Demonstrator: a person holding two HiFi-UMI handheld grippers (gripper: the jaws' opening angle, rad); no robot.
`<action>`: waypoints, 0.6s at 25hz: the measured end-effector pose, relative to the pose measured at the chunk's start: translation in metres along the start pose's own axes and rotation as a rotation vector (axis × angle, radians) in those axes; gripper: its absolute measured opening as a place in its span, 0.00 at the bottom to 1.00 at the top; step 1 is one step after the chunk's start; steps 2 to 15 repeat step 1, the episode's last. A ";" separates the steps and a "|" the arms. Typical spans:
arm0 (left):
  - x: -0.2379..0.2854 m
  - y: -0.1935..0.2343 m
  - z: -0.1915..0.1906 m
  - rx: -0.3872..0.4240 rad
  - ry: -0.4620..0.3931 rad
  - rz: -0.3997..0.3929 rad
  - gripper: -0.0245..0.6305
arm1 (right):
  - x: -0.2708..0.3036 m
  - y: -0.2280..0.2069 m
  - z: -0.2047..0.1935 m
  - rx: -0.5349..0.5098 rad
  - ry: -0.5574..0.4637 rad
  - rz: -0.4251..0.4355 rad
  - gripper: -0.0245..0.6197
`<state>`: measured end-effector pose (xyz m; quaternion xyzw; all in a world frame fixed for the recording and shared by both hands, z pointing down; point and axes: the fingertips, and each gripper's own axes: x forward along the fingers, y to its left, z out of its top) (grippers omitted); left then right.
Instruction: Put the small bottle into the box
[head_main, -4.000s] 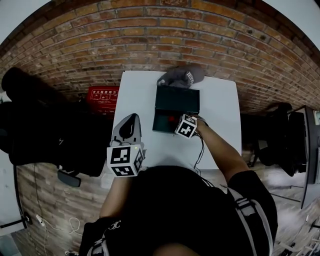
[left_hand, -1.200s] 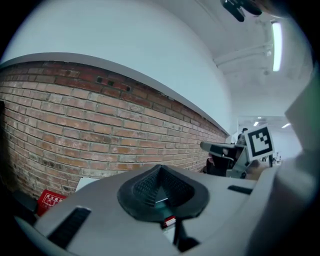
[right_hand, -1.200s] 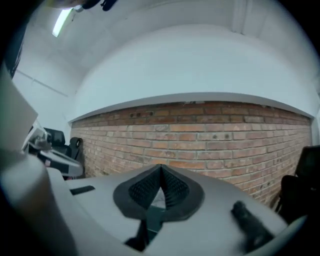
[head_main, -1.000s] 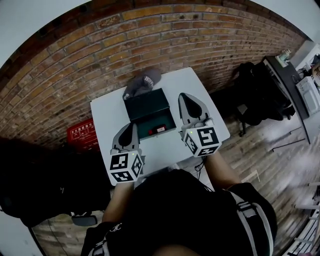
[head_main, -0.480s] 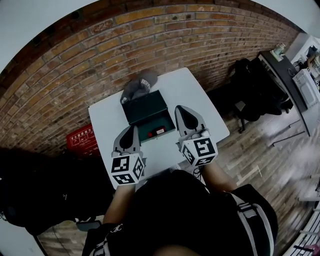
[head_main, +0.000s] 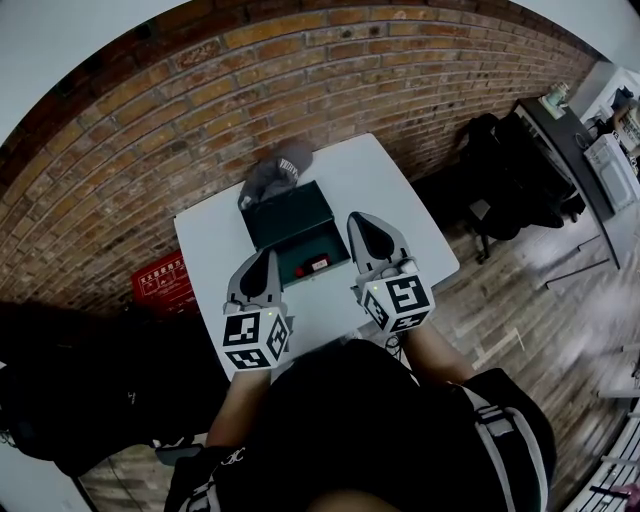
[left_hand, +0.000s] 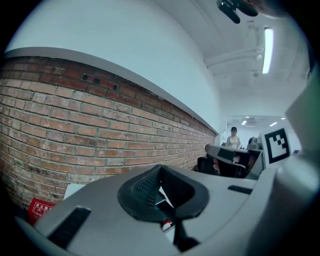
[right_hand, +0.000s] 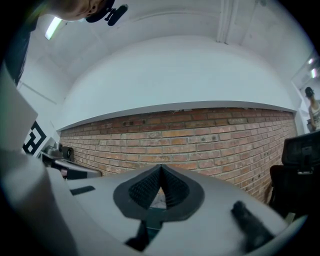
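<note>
A dark green box (head_main: 262, 225) stands open on the white table (head_main: 400, 200), its lid tipped back toward the brick wall. The small bottle (head_main: 318, 264), red with a pale part, lies inside the box near its front right. My left gripper (head_main: 269, 255) hovers at the box's front left corner, shut and empty. My right gripper (head_main: 356, 219) is just right of the box, also shut with nothing in it. In the left gripper view the pads (left_hand: 150, 185) meet at the tip. In the right gripper view the pads (right_hand: 172, 190) meet too.
A grey cap (head_main: 278, 170) lies behind the box at the table's far edge. A red case (head_main: 160, 281) sits on the floor left of the table. A brick wall (head_main: 300, 80) runs behind. Dark chairs (head_main: 500, 160) and a desk stand to the right.
Four seconds ago the right gripper was down at the box; now it is held up beside it, and the bottle lies inside. Over the last second both grippers barely shifted.
</note>
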<state>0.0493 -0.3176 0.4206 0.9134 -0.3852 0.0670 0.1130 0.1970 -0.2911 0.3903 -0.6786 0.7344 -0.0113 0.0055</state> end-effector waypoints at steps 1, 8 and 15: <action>0.001 -0.001 0.000 0.001 0.000 -0.003 0.05 | 0.000 -0.001 0.000 -0.004 0.001 0.001 0.08; 0.001 -0.001 0.000 0.001 0.000 -0.003 0.05 | 0.000 -0.001 0.000 -0.004 0.001 0.001 0.08; 0.001 -0.001 0.000 0.001 0.000 -0.003 0.05 | 0.000 -0.001 0.000 -0.004 0.001 0.001 0.08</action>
